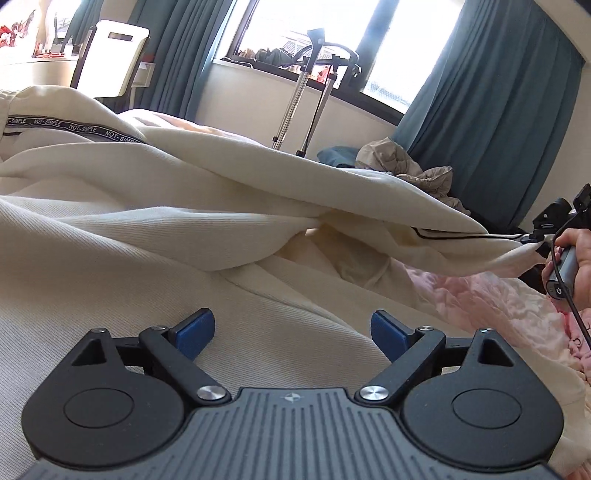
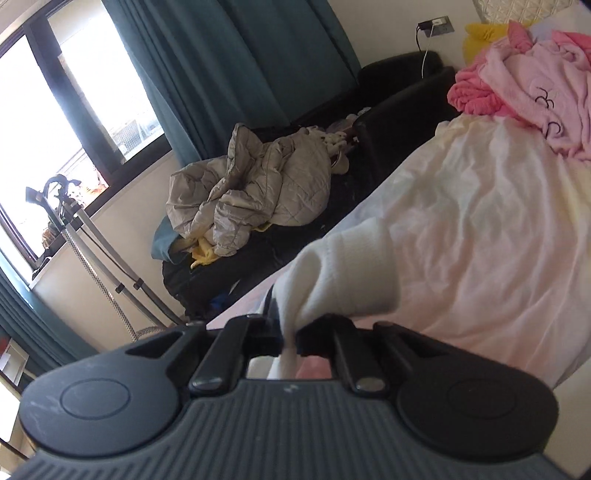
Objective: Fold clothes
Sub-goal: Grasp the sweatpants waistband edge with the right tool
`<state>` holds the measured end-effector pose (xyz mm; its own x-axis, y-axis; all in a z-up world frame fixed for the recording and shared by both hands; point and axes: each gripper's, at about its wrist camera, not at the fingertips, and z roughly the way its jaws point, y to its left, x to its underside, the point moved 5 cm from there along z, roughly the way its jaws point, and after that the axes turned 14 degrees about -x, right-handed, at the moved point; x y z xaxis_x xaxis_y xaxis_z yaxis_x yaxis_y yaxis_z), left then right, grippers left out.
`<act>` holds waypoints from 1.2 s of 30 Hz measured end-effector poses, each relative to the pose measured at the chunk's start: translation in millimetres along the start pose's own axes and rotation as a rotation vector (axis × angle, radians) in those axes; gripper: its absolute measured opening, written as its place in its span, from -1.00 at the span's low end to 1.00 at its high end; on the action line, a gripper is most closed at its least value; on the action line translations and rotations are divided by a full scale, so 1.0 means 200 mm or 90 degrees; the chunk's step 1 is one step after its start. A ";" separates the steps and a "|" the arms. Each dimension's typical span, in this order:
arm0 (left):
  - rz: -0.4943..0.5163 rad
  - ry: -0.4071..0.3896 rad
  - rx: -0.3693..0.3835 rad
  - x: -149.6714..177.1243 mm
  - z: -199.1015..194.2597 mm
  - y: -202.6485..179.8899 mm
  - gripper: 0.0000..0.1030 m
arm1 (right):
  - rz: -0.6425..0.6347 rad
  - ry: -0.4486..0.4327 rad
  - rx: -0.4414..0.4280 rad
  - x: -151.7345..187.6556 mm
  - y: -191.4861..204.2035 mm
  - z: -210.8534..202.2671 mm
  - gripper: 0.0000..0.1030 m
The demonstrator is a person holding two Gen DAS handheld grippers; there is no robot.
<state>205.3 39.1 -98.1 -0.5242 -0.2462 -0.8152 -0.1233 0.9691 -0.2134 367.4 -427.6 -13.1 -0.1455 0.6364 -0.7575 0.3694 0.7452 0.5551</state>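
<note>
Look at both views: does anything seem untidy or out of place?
Yes. A beige quilted jacket lies crumpled on the dark sofa, and pink clothes are heaped unfolded on the bed. The cream garment is rumpled mid-fold.

Room lit by strong daylight from window (image 1: 314,33). Glass blown out to white glare in both views. Straight lines bent near edges by fisheye; corners darkened. Soft shadows seen in folds of cloth (image 1: 184,229). Right gripper (image 2: 291,332) body blurred, too close to lens.
</note>
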 end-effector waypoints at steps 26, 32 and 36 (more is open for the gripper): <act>0.036 0.019 0.016 0.07 0.04 -0.09 0.80 | -0.022 0.066 0.121 -0.11 -0.78 -0.18 -0.87; 0.063 0.005 0.006 0.09 0.03 -0.12 0.81 | 0.028 0.105 0.149 0.12 -1.12 -0.24 -0.79; 0.078 0.006 0.001 0.10 0.03 -0.15 0.81 | 0.011 0.101 0.102 0.14 -1.09 -0.35 -0.61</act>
<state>203.3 6.0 -111.6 -0.5433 -0.1260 -0.8301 -0.0566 0.9919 -0.1135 219.3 -557.7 -131.2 -0.2754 0.6812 -0.6783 0.5122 0.7011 0.4961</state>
